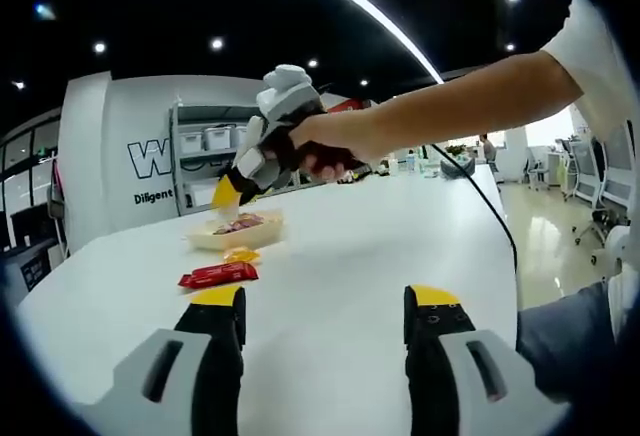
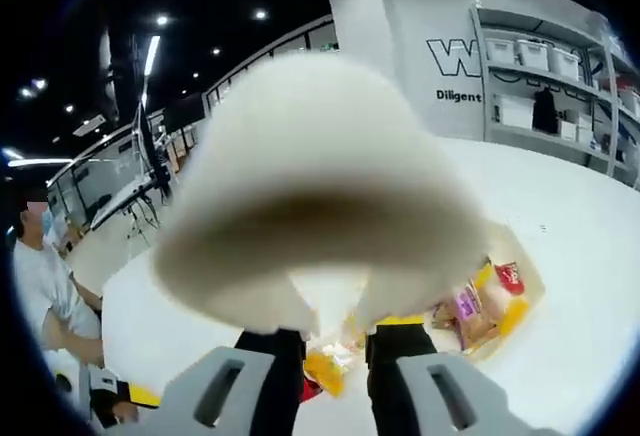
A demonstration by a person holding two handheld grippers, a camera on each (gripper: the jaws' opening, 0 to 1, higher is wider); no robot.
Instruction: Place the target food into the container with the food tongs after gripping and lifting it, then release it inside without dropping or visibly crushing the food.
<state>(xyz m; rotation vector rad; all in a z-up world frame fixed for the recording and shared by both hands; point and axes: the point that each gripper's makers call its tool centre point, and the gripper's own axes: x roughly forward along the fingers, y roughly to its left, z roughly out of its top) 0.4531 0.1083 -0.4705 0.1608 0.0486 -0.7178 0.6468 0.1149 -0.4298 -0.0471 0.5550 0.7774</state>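
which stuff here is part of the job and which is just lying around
In the job:
right tongs, holding a white foam-like piece
shallow container of snacks
left tongs, open

Lying about:
red packet
small orange packet
shelf of bins

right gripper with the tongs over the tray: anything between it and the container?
Nothing visible. The right gripper holds the blurred white tongs directly above the container, with open air between them. The red packet and the yellow item lie on the table, nearer the left gripper.
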